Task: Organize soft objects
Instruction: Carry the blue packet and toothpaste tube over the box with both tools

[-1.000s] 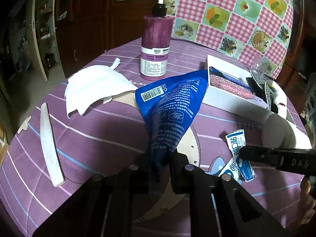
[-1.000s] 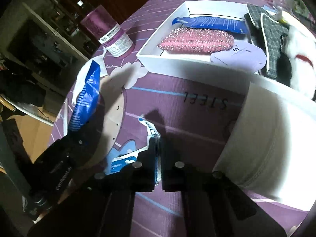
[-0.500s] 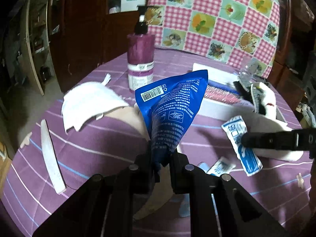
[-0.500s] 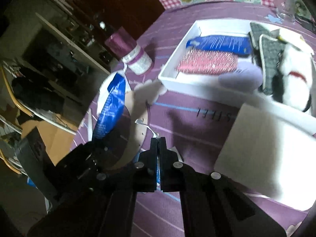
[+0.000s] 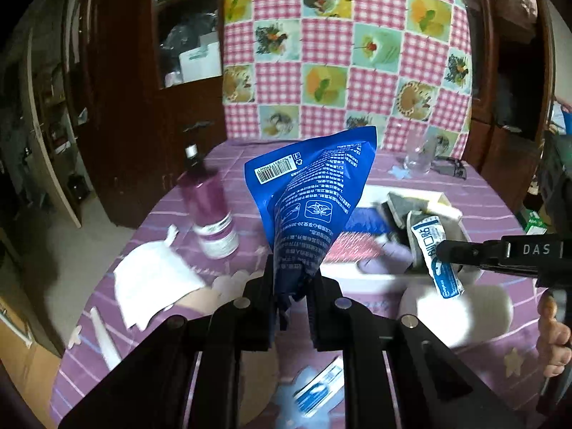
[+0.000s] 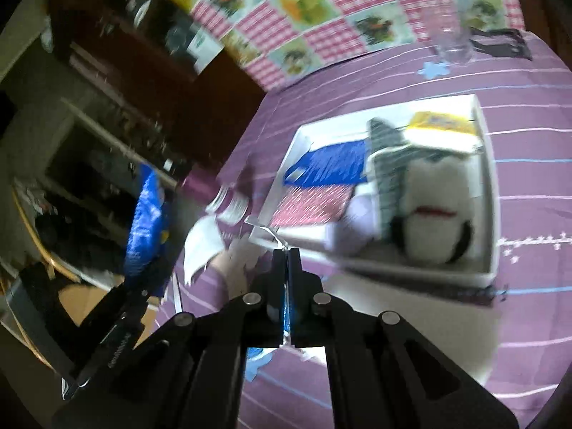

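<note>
Above the purple worktop [image 5: 150,228], the left claw [image 5: 291,282] is clenched on the blue pouch [image 5: 311,193] standing at 12 o'clock, while the right claw [image 5: 441,250] pinches a small white-and-blue sachet [image 5: 438,254] before the white box [image 6: 491,186] at 3 o'clock.

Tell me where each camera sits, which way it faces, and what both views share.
Left wrist: on the left hand-held gripper, facing across the purple table to the checkered cloth; its fingers pinch a blue pouch; a hand shows at right.
Right wrist: on the right hand-held gripper, angled down at the white tray; its fingers clamp a small sachet.
Shared: tray, pouch, pump bottle, each other's gripper.
</note>
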`<action>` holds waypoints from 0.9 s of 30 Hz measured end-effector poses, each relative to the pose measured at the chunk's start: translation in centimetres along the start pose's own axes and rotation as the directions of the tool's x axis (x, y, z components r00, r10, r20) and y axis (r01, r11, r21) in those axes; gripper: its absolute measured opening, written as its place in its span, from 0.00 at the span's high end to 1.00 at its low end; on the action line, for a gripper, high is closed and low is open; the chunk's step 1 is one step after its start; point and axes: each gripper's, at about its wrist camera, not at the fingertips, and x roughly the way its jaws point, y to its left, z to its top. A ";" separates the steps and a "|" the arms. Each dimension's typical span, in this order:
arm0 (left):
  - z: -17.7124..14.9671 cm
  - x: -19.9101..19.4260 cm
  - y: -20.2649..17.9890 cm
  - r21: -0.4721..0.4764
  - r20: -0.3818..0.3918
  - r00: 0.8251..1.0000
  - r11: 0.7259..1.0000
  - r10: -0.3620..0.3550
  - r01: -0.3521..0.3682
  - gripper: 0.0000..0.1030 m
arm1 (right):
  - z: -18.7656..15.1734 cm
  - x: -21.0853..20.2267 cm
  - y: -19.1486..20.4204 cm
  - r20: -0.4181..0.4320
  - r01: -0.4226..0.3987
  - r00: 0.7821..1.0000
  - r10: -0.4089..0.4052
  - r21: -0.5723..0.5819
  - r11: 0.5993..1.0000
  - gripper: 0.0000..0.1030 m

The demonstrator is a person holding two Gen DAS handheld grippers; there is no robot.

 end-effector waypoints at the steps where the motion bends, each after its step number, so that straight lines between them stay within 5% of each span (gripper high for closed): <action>1: 0.3 0.3 -0.3 -0.002 -0.002 1.000 1.000 -0.008 0.008 0.88 | 0.3 -0.2 -0.5 0.009 0.000 1.000 0.000 0.009 1.000 0.98; 10: 2.1 4.9 -3.6 0.019 -0.032 0.997 0.998 -0.064 0.065 0.88 | 1.9 -1.7 -4.6 0.091 0.005 0.996 -0.013 0.089 0.996 0.98; 17: 3.7 8.3 -3.6 -0.040 -0.036 0.995 0.995 -0.091 0.089 0.88 | 2.1 -1.5 -5.5 0.177 -0.067 0.983 0.057 0.049 0.997 0.97; 27: 1.4 11.9 -4.1 -0.015 -0.085 0.992 0.995 -0.097 0.097 0.88 | 1.7 -0.8 -5.9 0.231 -0.055 0.972 0.043 0.045 0.997 0.97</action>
